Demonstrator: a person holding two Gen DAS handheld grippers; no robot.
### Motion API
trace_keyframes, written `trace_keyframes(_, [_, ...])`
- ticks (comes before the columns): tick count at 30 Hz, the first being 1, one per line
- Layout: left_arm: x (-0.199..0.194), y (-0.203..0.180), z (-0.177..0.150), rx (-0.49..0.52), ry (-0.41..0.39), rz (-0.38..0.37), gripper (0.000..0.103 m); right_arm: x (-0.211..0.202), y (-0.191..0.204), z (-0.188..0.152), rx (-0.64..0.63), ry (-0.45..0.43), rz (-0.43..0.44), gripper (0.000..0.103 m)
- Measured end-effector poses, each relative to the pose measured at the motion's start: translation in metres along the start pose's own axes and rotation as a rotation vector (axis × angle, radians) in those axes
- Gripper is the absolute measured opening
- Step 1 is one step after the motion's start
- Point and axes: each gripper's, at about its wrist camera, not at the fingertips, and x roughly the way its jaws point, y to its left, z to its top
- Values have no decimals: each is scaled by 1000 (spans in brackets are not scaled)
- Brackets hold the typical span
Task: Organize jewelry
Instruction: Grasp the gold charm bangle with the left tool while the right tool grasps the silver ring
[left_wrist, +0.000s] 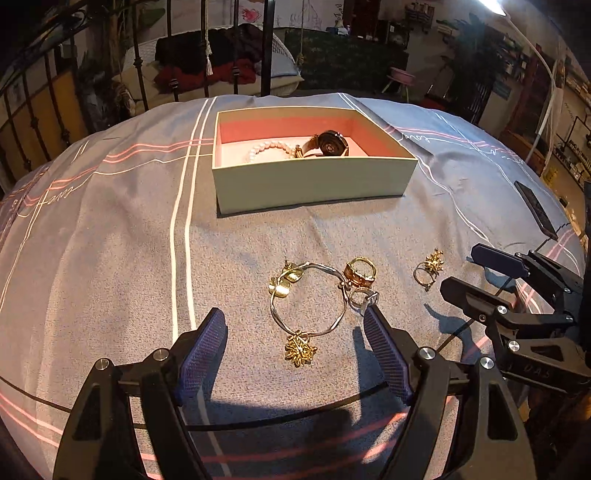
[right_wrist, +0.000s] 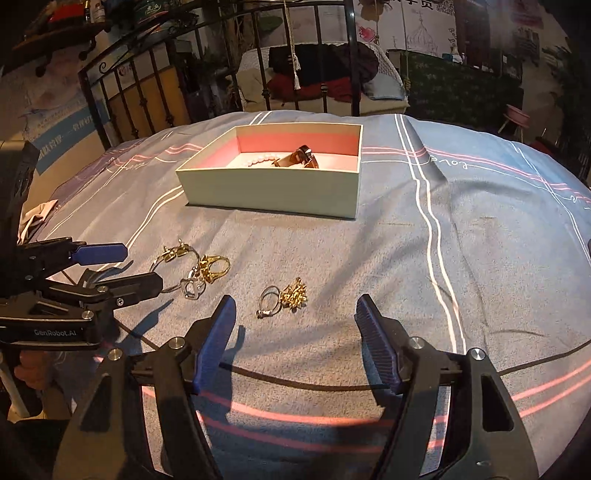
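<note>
Careful: both grippers, left (left_wrist: 295, 332) and right (right_wrist: 295, 321), gape empty; the thin bracelet (left_wrist: 308, 295) could snag the rings (left_wrist: 360, 277) when lifted.

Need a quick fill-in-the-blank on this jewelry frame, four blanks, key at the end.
1. The pearl bracelet lies inside the ____, next to the watch.
2. Both the left gripper and the right gripper have their jaws ____, with nothing held.
3. The chain bracelet with gold charms lies on the ____, outside the box.
4. The ring with the gold flower lies nearest the ____ gripper.

Missing words: box; open; bedspread; right
</note>
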Motion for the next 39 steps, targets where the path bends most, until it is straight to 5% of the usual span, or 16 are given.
trace_keyframes(10, [28, -10, 8, 48, 33, 51, 74, 6, -3, -7, 16, 14, 1, 68])
trace_keyframes(15, [25, -7, 8, 46, 7, 38, 51, 7, -3, -7, 15, 14, 3, 68])
trace_keyframes(19, [23, -5, 8, 39, 2, 28, 49, 5, -3, -6, 22, 3, 27, 68])
trace_keyframes(25, [22, -4, 8, 26, -6, 15, 49, 11, 16, -7, -57, 45, 92, 37])
trace_keyframes(39, [14, 7, 11, -31, -26, -13, 49, 38, 24, 8, -140, 72, 40, 28])
